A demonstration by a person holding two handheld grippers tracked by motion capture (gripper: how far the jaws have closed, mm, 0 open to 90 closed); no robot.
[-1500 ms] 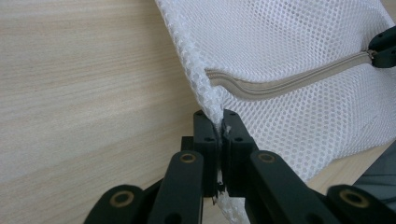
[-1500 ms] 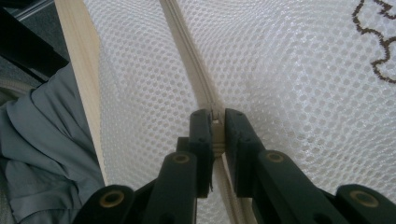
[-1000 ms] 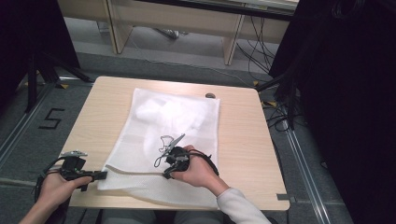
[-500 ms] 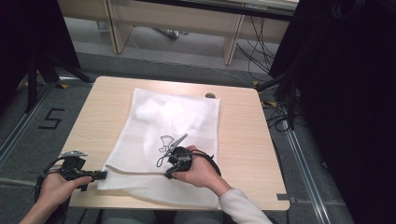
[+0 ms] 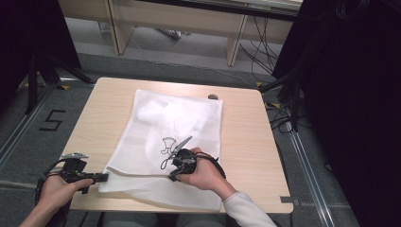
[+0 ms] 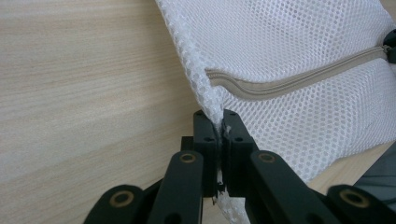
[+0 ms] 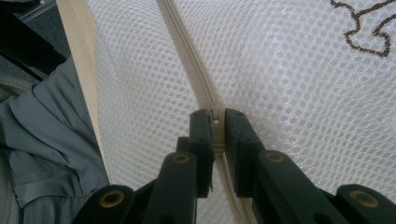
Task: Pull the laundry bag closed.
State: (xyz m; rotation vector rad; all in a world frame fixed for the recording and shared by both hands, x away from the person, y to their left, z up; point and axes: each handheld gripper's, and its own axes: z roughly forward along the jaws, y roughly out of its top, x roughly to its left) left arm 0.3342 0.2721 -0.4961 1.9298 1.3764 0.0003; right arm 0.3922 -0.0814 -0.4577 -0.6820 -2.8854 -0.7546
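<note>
A white mesh bag (image 5: 175, 118) lies flat on the wooden table (image 5: 246, 142), with a brown line motif (image 5: 166, 144) on it. A beige zipper (image 6: 289, 84) runs along its near end. My left gripper (image 5: 101, 177) is shut on the bag's near left edge (image 6: 212, 105), the mesh pinched between its pads (image 6: 220, 123). My right gripper (image 5: 174, 176) is on the bag's near middle, its jaws shut (image 7: 217, 122) on the zipper's slider along the zipper (image 7: 187, 60). The mesh (image 7: 289, 70) around it lies smooth.
A small dark object (image 5: 213, 97) sits at the table's far edge. Bare wood (image 6: 84, 93) lies left of the bag. The near table edge (image 7: 79, 56) runs close by the right gripper, with grey clothing (image 7: 42, 140) below it. Cables (image 5: 283, 118) trail on the floor at the right.
</note>
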